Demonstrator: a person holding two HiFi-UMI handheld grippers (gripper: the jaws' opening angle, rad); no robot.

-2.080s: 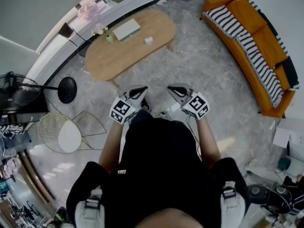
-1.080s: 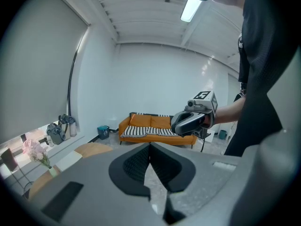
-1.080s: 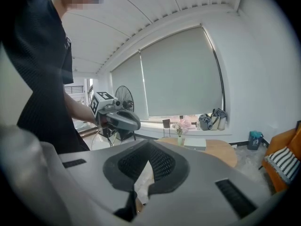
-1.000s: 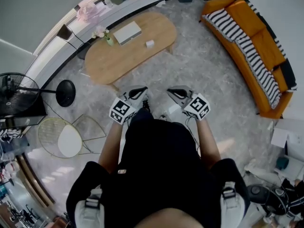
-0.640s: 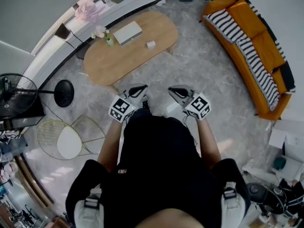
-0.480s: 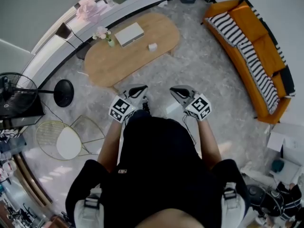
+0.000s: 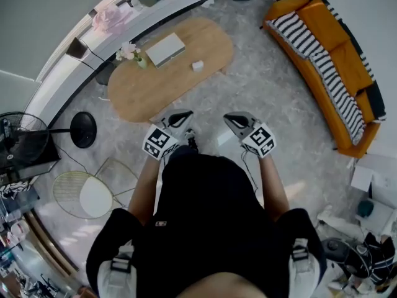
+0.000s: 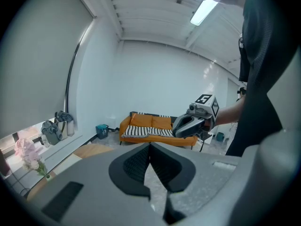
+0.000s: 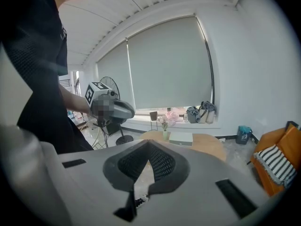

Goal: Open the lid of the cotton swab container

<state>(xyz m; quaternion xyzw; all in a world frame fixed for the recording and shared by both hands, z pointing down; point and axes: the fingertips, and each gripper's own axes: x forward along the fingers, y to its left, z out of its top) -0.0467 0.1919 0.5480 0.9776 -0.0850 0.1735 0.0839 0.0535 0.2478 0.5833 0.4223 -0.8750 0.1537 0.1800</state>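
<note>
Head view: person stands on grey marbled floor (image 7: 273, 98), a gripper in each hand, both held out in front at waist level.

- Left gripper (image 7: 182, 115): jaws pressed together, nothing between them (own view confirms).
- Right gripper (image 7: 234, 118): jaws likewise pressed together, empty.
- Small white container (image 7: 197, 66) sits on the oval wooden table (image 7: 142, 89), toward its right end, well apart from both grippers.
- Same table: flat pale box (image 7: 165, 49) and flower vase (image 7: 130, 53), both near the far edge.

Edges / room:
- Table's near edge lies ahead of the grippers, with open floor between.
- Orange sofa (image 7: 347, 61) with striped throw lines the right side; wide bare floor between it and the table.
- Left side: standing fan (image 7: 25, 138) and wire chair (image 7: 87, 188), both off the direct line to the table.

Writing: black-and-white square markers on each gripper's cube. Print on the table items too small to read.
</note>
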